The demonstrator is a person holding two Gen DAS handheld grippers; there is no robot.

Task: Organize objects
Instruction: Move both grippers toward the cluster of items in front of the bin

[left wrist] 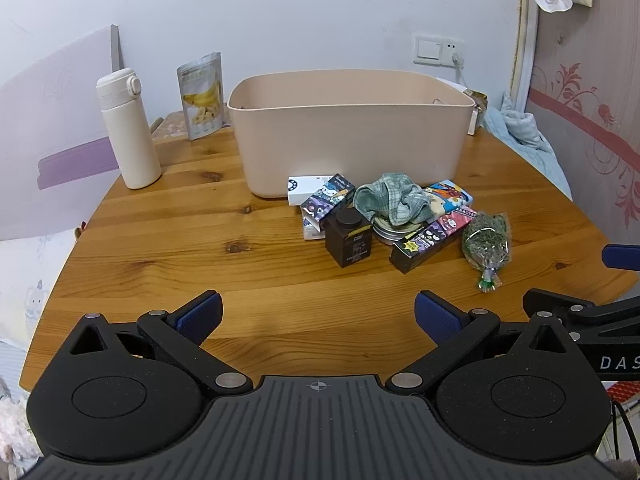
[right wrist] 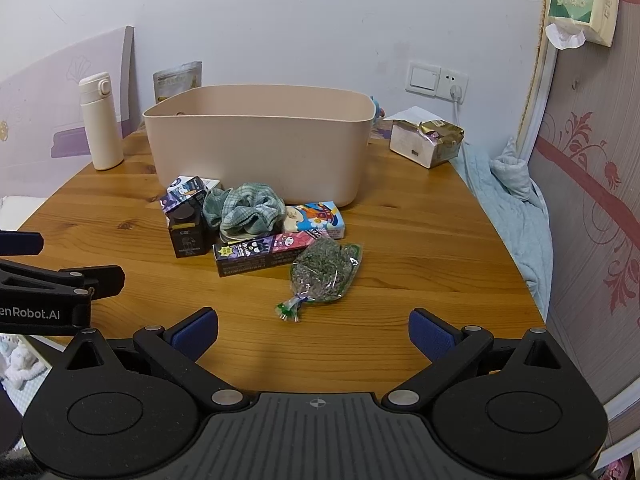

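Fingers (left wrist: 198, 316) of both grippers spread, empty; 1 bin (left wrist: 348, 136), 1 cloth (left wrist: 390, 200), 1 dark jar (left wrist: 349, 238), 1 herb bag (right wrist: 326, 270).

Upper left: cream cylindrical insulated bottle (left wrist: 127, 128) stands on round wooden table (left wrist: 168, 248); white wall switch (left wrist: 428, 49) upper right.

A round wooden table (left wrist: 160, 248) holds a pink bin (left wrist: 352, 136), a white bottle (left wrist: 128, 128), a snack bag (left wrist: 201, 96) and a pile of small things (left wrist: 396, 220).

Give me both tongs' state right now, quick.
Left tongs: open, holding nothing, above the table.
Right tongs: open, holding nothing, short of the herb bag.
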